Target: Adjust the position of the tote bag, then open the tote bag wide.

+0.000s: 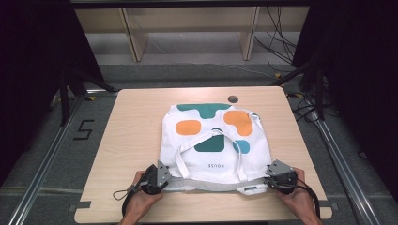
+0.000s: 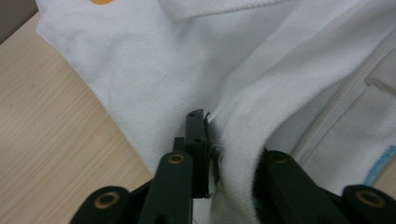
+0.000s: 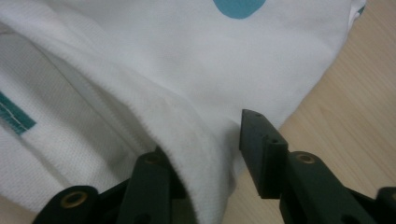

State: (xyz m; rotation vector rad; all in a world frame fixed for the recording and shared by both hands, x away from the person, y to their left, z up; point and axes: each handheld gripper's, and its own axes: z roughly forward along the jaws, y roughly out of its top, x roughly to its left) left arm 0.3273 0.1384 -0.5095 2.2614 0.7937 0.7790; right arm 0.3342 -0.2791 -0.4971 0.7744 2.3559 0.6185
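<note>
A white tote bag point(image 1: 213, 145) lies flat on a pale wooden worktop point(image 1: 131, 136), roughly midway between the left and right edges and reaching almost to the near edge. Its long axis runs from the near edge toward the far edge. The open mouth and the two white strap handles point(image 1: 206, 138) lie toward the near edge, and the closed bottom points toward the far edge. Teal and orange shapes are printed on the fabric, with a small word near the mouth that appears upside down and is hard to read.

The left gripper point(image 1: 157, 177) sits at the bag's near left corner, and the right gripper point(image 1: 280, 176) at its near right corner. The person's hands are cut off by the bottom of the high view.

In the left gripper view, the jaws are clamped on a thick fold of the bag's rim; one pad is buried behind the cloth. In the right gripper view, the bag's hem drapes over one jaw and hides its pad, while the other jaw stands clear of the fabric with a gap, so this grasp is not closed on the cloth.

A small dark round hole point(image 1: 233, 99) sits near the far edge of the worktop, beyond the bag.
</note>
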